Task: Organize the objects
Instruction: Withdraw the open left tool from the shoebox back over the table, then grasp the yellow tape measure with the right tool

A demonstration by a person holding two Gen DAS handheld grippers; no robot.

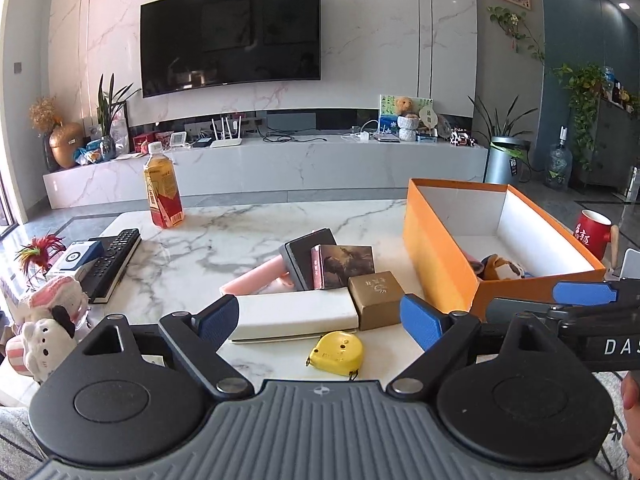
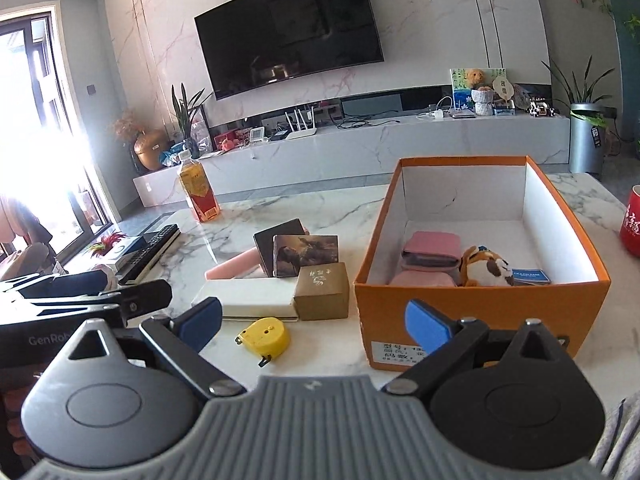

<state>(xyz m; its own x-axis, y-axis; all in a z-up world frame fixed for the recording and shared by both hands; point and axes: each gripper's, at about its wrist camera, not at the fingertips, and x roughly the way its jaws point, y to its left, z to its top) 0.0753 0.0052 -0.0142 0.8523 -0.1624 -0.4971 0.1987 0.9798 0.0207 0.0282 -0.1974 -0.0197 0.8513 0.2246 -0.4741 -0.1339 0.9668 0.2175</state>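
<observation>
An orange box (image 1: 436, 252) (image 2: 472, 300) stands on the marble table (image 1: 224, 232) and holds pink pouches (image 2: 432, 250), a plush toy (image 2: 486, 268) and a blue card (image 2: 531, 276). Left of it lie a white box (image 1: 296, 316) (image 2: 248, 300), a gold box (image 1: 376, 294) (image 2: 322, 290), a picture box (image 1: 348, 262) (image 2: 306, 254), a dark box (image 1: 306, 254), a pink case (image 1: 256, 278) and a yellow tape measure (image 1: 336, 354) (image 2: 266, 336). My left gripper (image 1: 320, 320) is open above the tape measure. My right gripper (image 2: 312, 324) is open, near the orange box.
A tea bottle (image 1: 162, 186) (image 2: 198, 190) stands at the far left of the table. A remote (image 1: 114, 260), a blue-white box (image 1: 74, 260) and plush toys (image 1: 44, 320) lie at the left edge. A red mug (image 1: 592, 232) (image 2: 632, 224) stands right of the orange box.
</observation>
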